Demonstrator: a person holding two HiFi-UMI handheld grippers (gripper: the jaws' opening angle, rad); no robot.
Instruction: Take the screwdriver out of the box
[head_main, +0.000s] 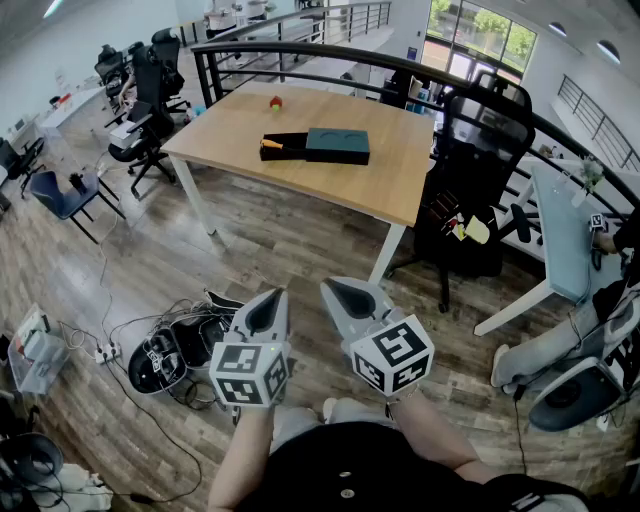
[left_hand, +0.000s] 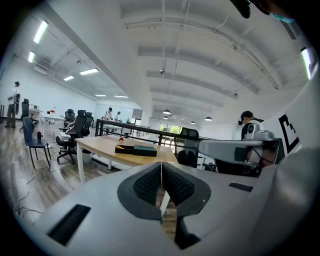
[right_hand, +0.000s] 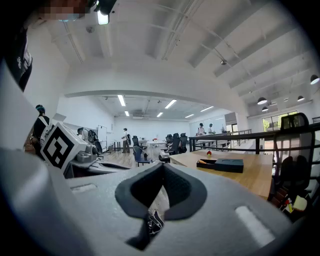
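A dark box (head_main: 322, 146) lies far ahead on a wooden table (head_main: 240, 125), its left end open. In that open end shows the orange handle of the screwdriver (head_main: 270, 143). Both grippers hover low over the wooden floor, well short of the table. My left gripper (head_main: 275, 297) is shut with nothing between its pads. My right gripper (head_main: 336, 288) is beside it, also shut and empty. From the left gripper (left_hand: 161, 167) the box (left_hand: 139, 149) appears small and distant. From the right gripper (right_hand: 162, 170) the box (right_hand: 229, 164) sits to the right.
A small red object (head_main: 275, 101) sits on the table behind the box. A black office chair (head_main: 472, 170) stands at the table's right end, more chairs (head_main: 150, 90) at its left. Cables and a round device (head_main: 160, 362) lie on the floor by my left gripper. A white desk (head_main: 560, 235) is at the right.
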